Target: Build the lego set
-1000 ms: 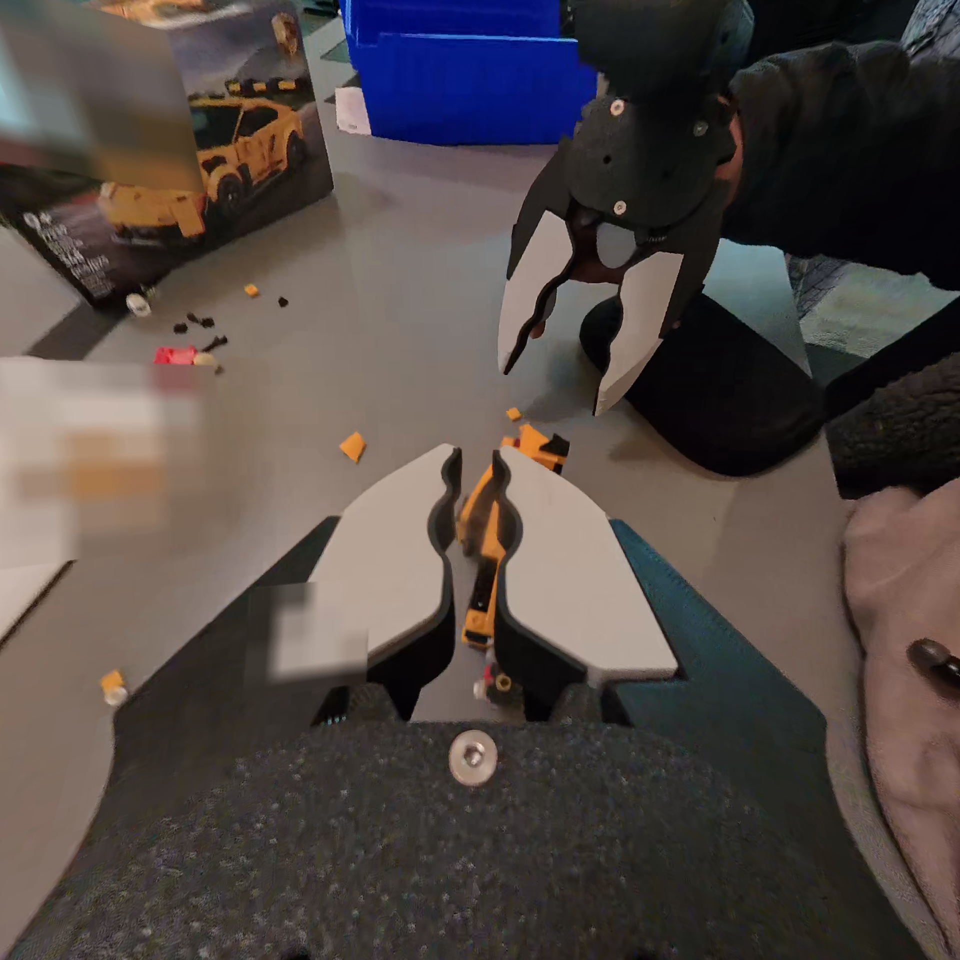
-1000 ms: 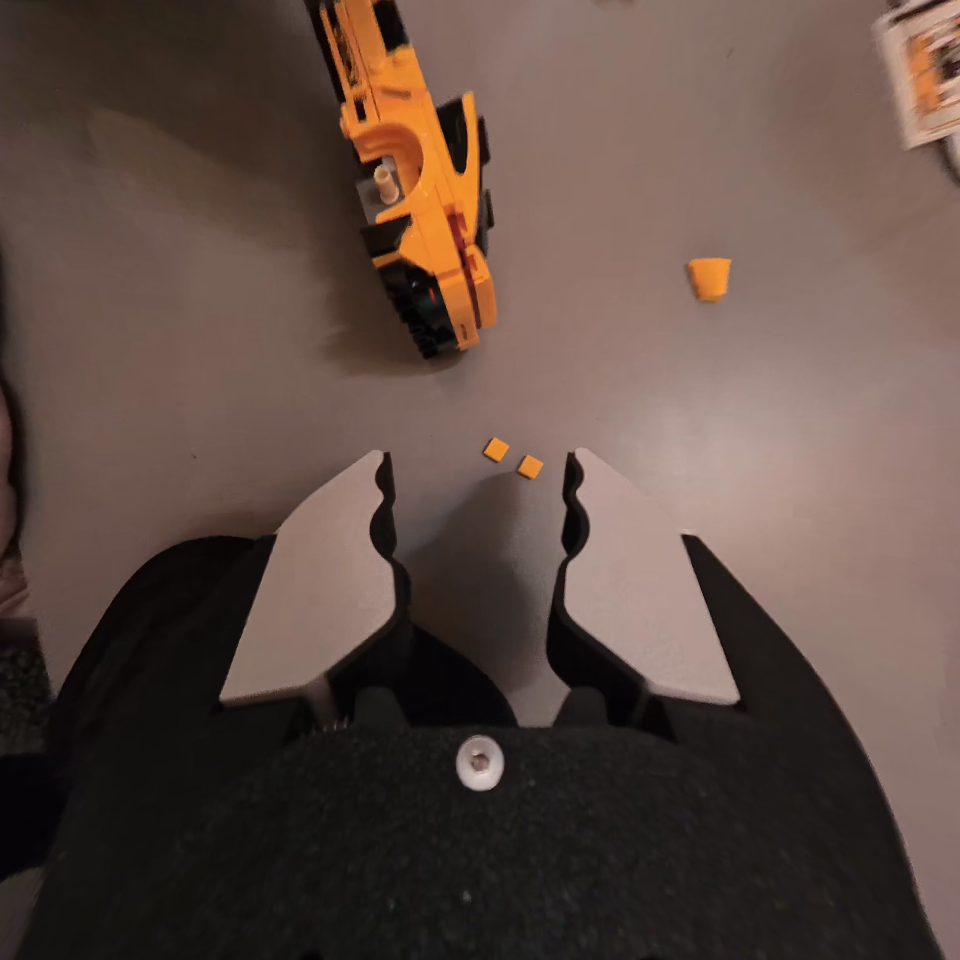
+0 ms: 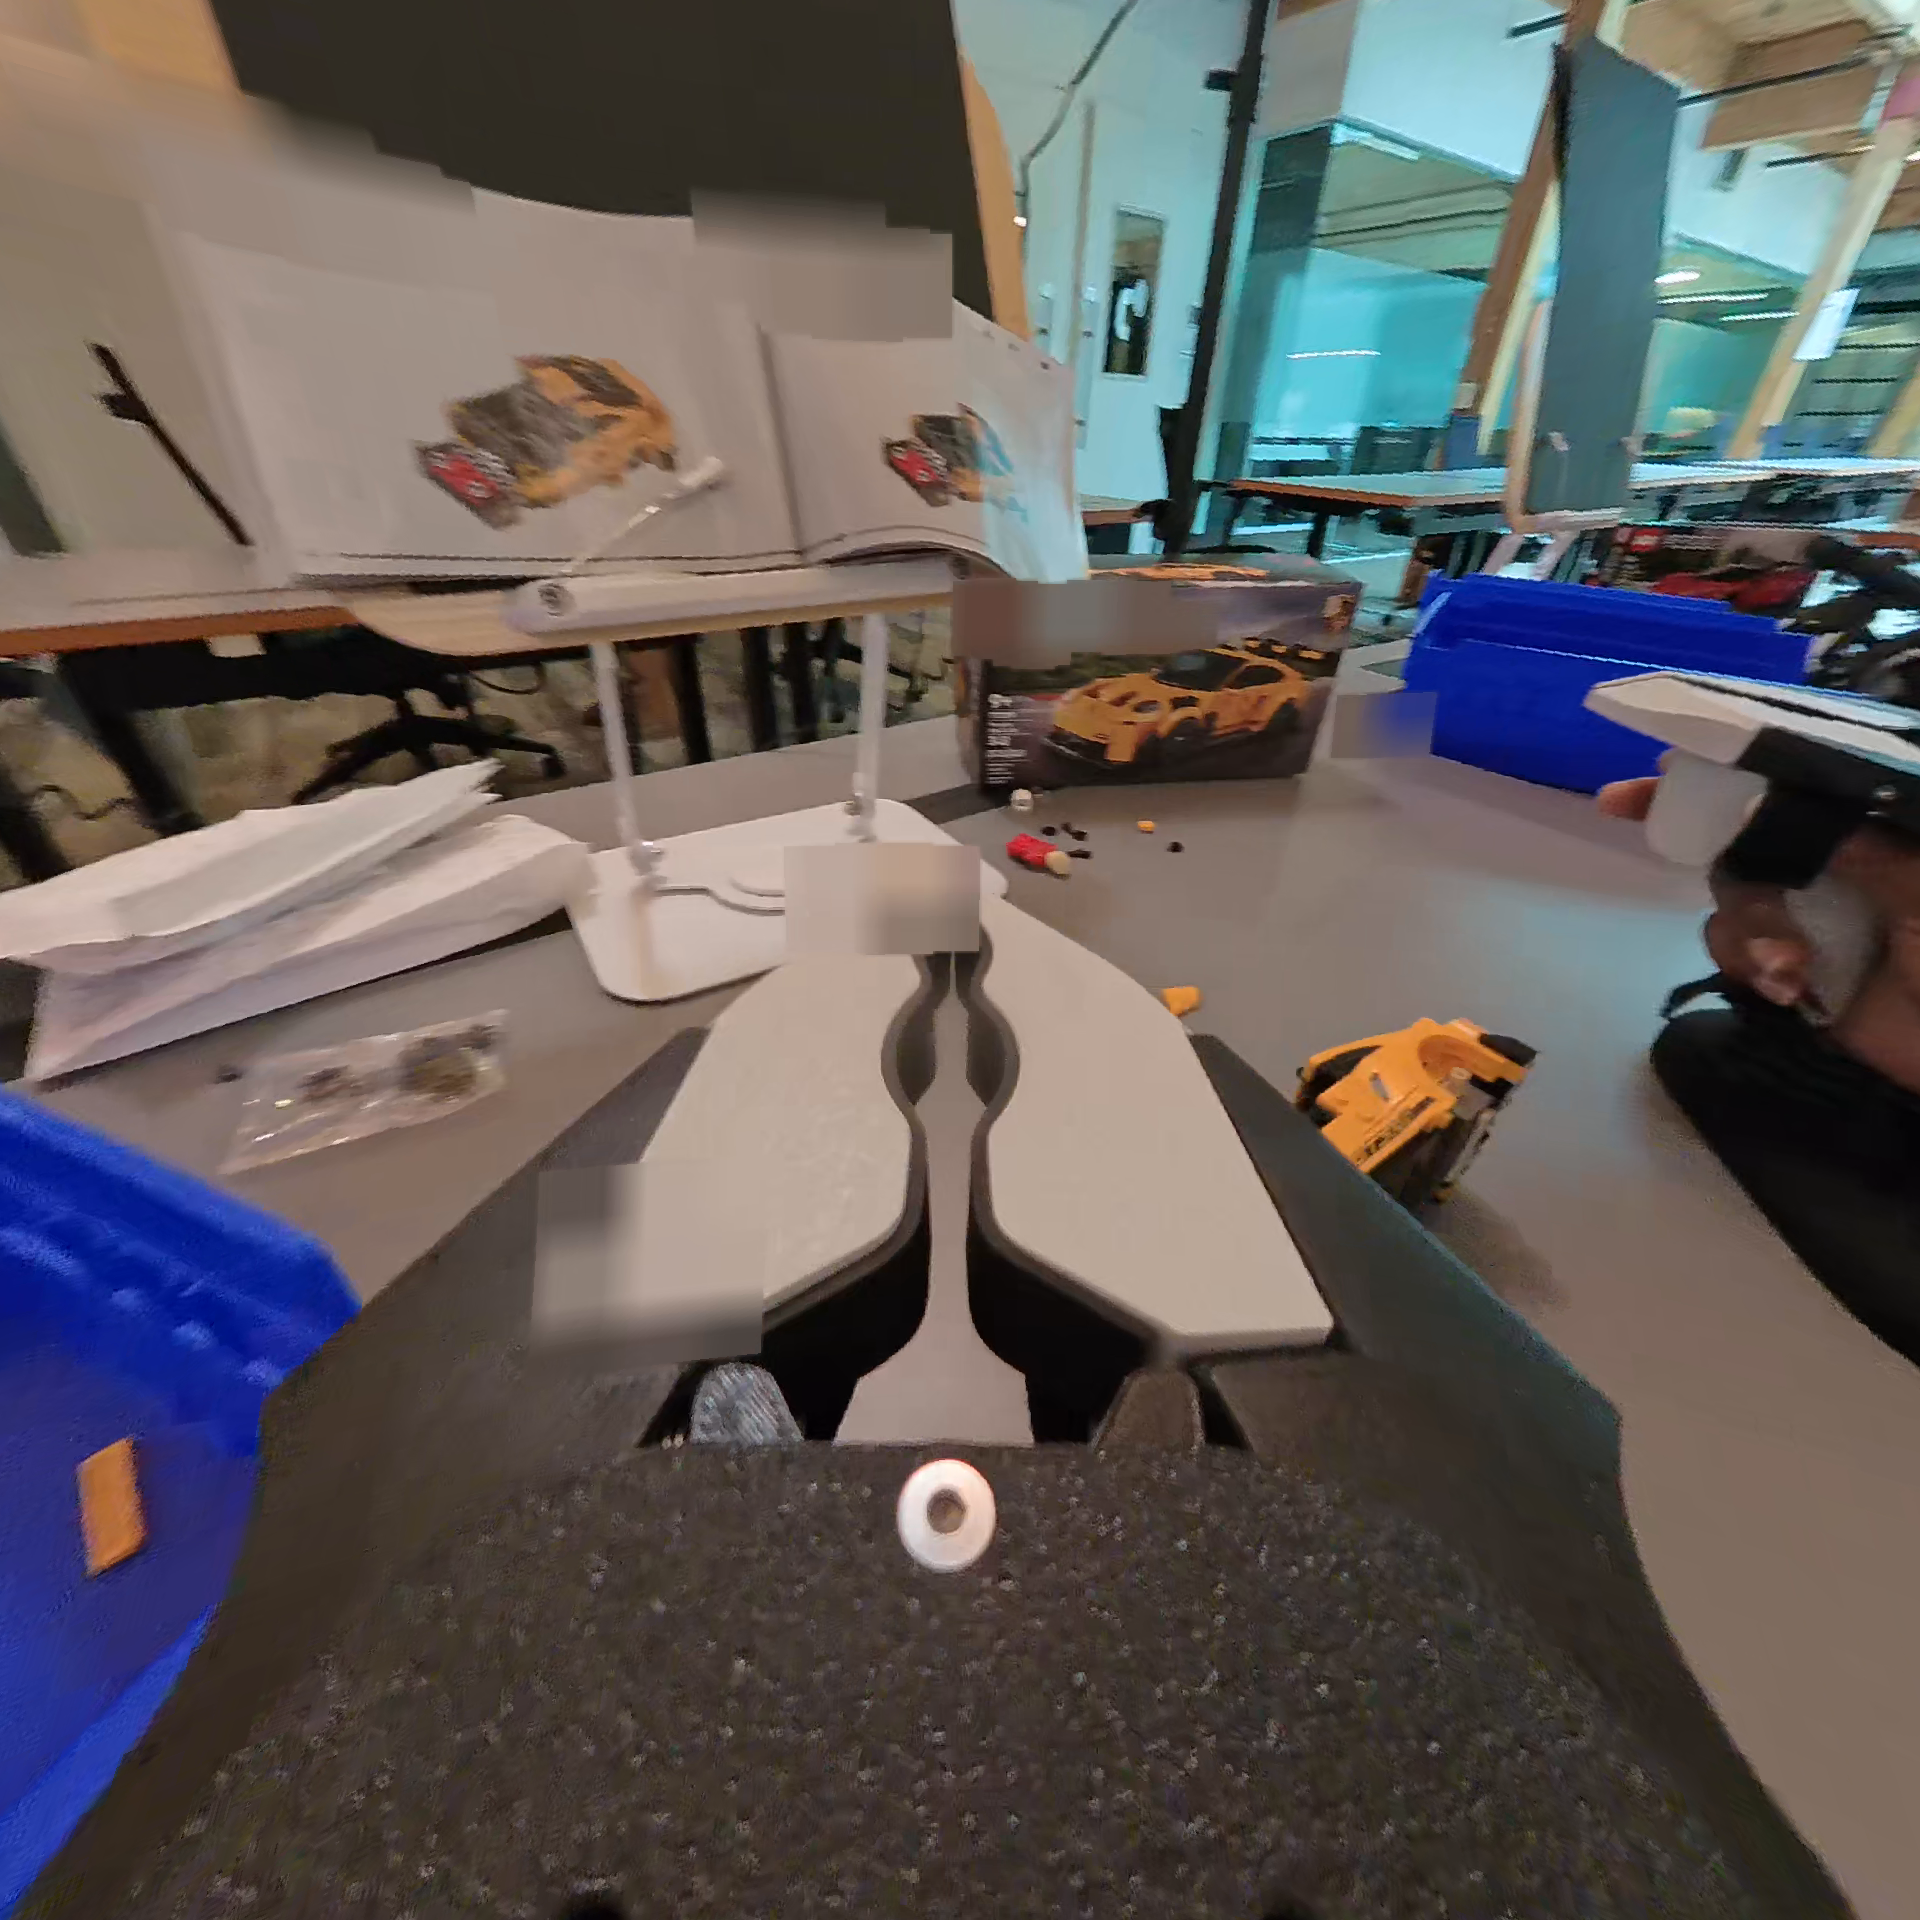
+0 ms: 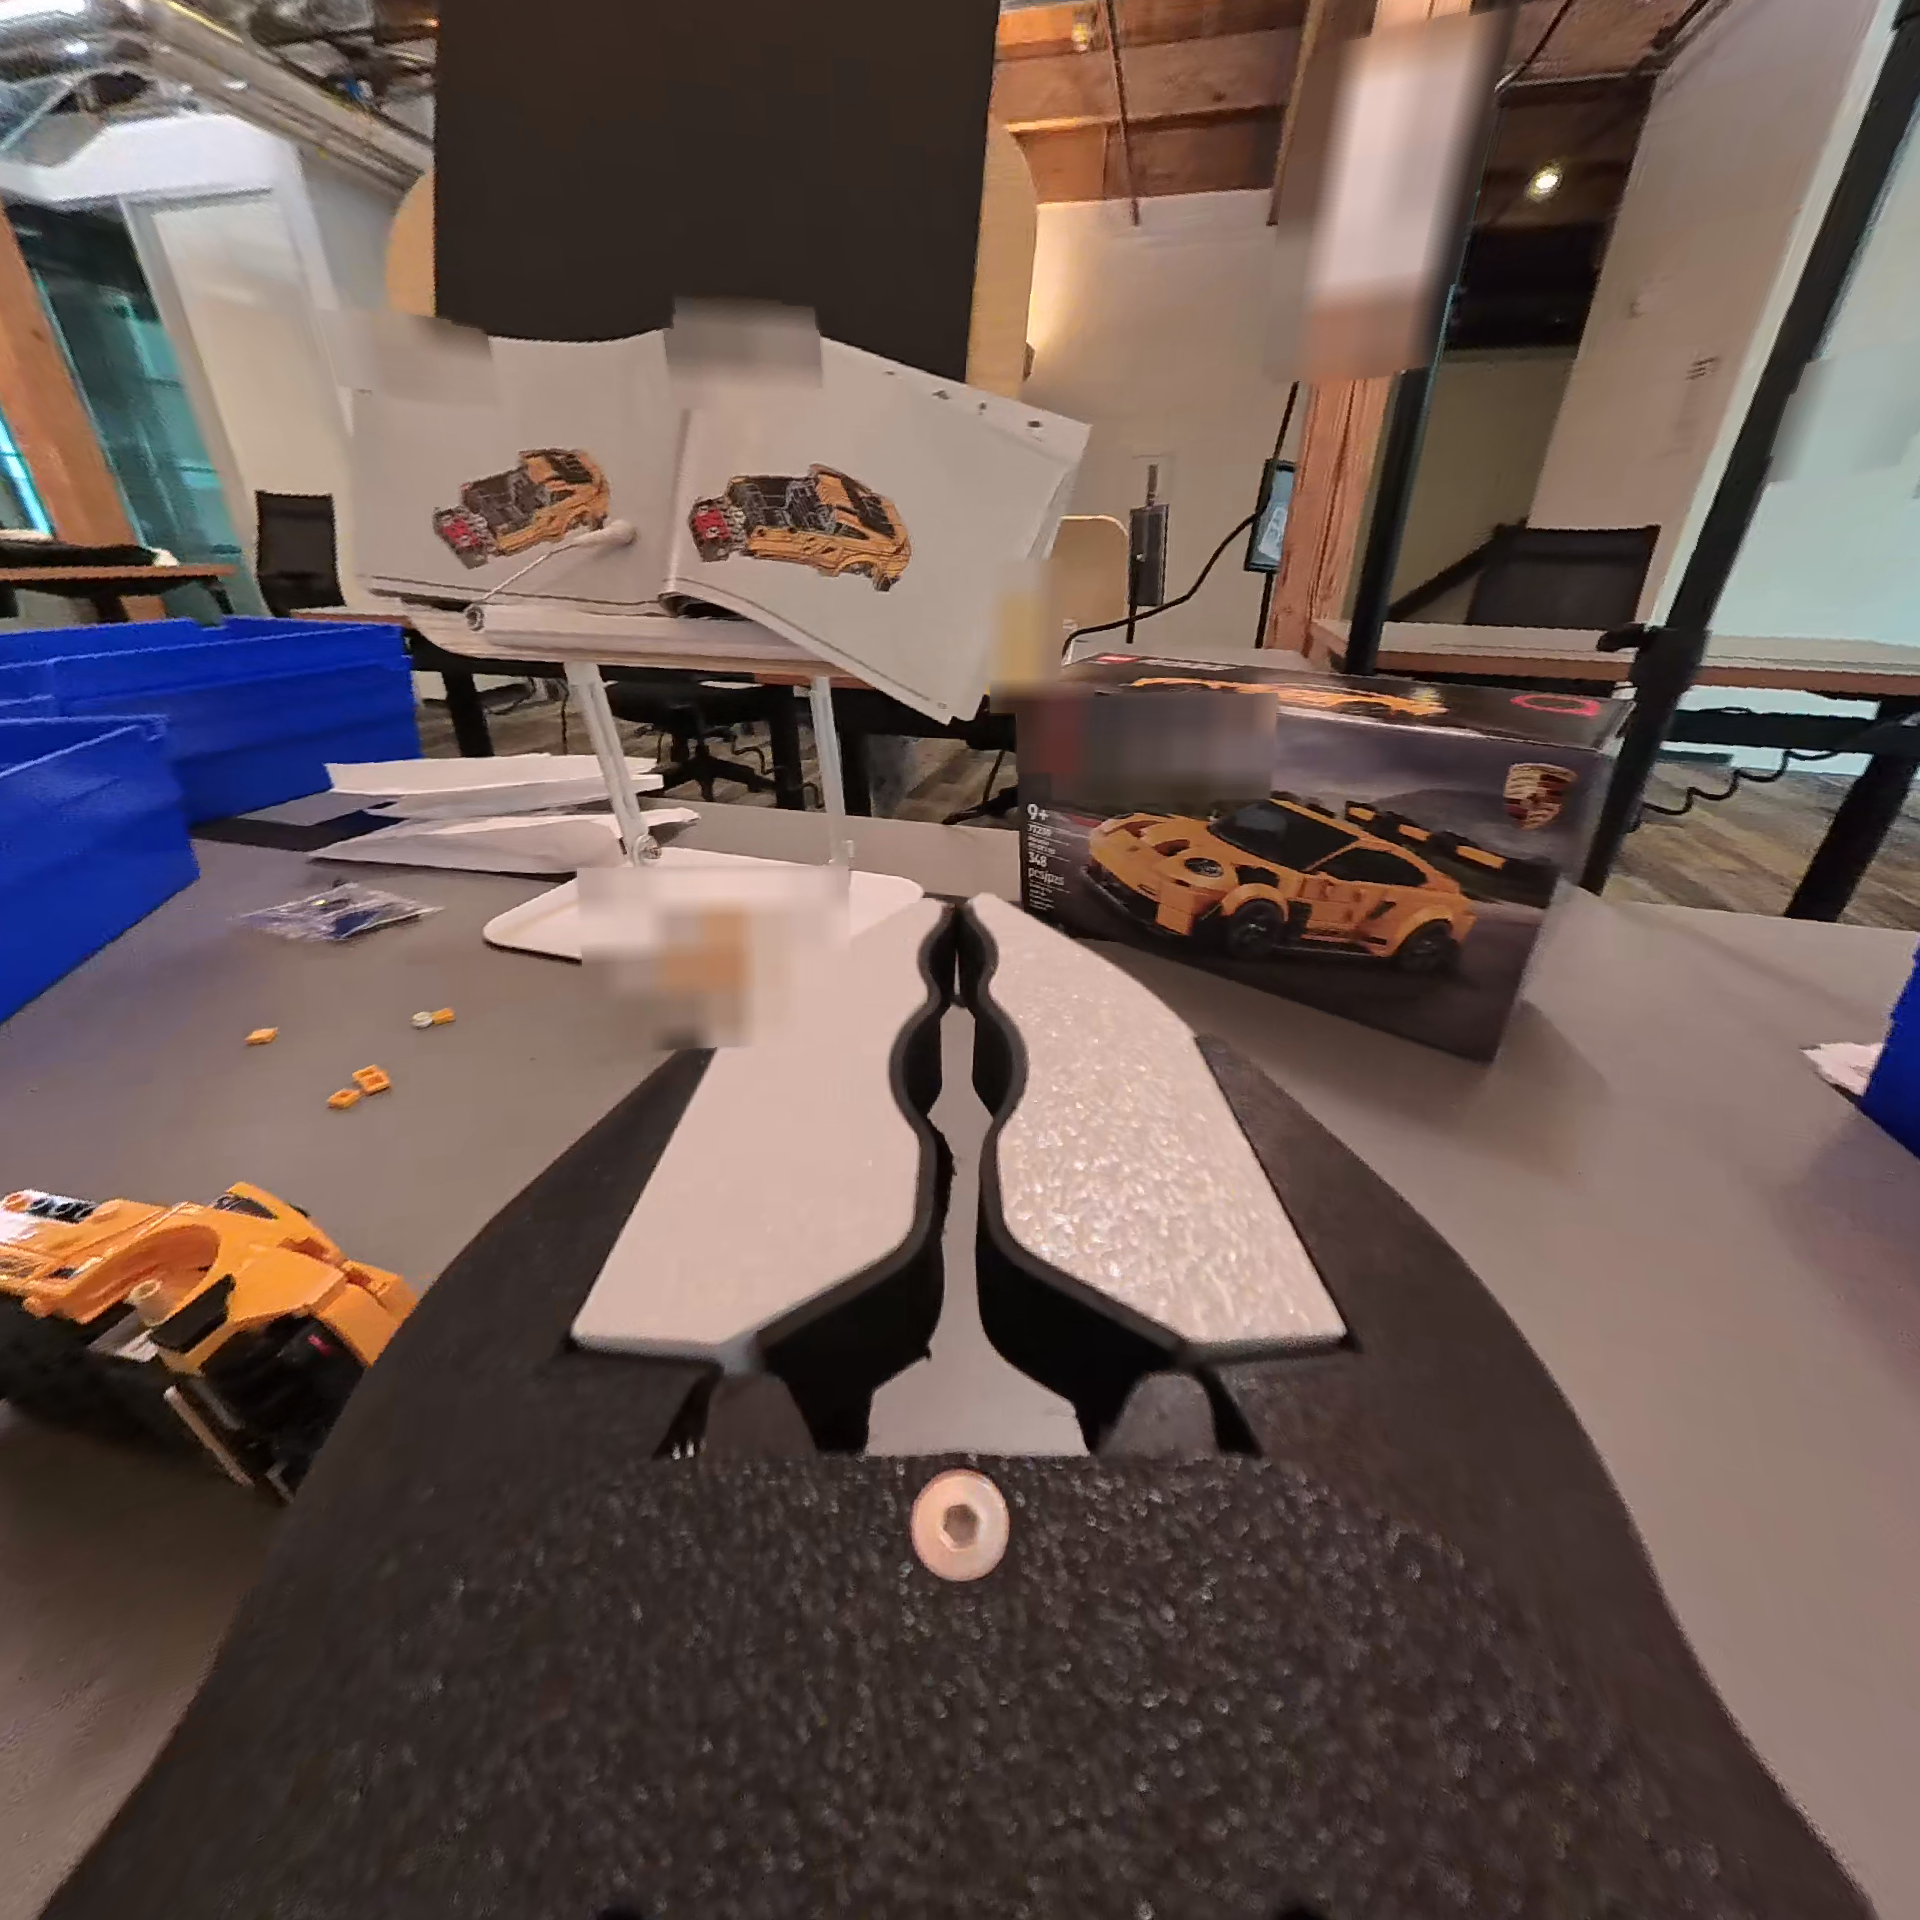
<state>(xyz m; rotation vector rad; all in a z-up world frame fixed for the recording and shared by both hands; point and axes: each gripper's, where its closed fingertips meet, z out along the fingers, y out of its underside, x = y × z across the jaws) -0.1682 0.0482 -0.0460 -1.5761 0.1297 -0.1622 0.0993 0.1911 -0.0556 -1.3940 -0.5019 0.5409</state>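
My left gripper point(image 3: 951, 961) is shut with nothing between its fingers; a blurred patch covers the very tips. It hangs level above the grey table point(image 3: 1351, 914). A part-built yellow and black toy car point(image 3: 1413, 1101) lies on the table to its right. My right gripper point(image 4: 957, 914) is also shut with nothing in it. In the right wrist view the same car point(image 4: 197, 1299) lies at the lower left. The right gripper's body and the hand that holds it show at the right edge of the left wrist view point(image 3: 1745, 758).
A dark box with a yellow car picture point(image 4: 1299, 862) stands ahead. An open booklet point(image 4: 727, 499) rests on a white stand point(image 4: 810, 894). Blue bins point(image 4: 125, 748) stand at the left. Small orange pieces point(image 4: 358, 1086), a parts bag point(image 3: 364, 1081) and white paper bags point(image 3: 260, 894) lie about. Left tips to right tips: about 30 cm.
Both grippers have tipped up from facing down at the table to level. The left let go of the yellow car, which now lies beside it. The right closed from wide open on nothing.
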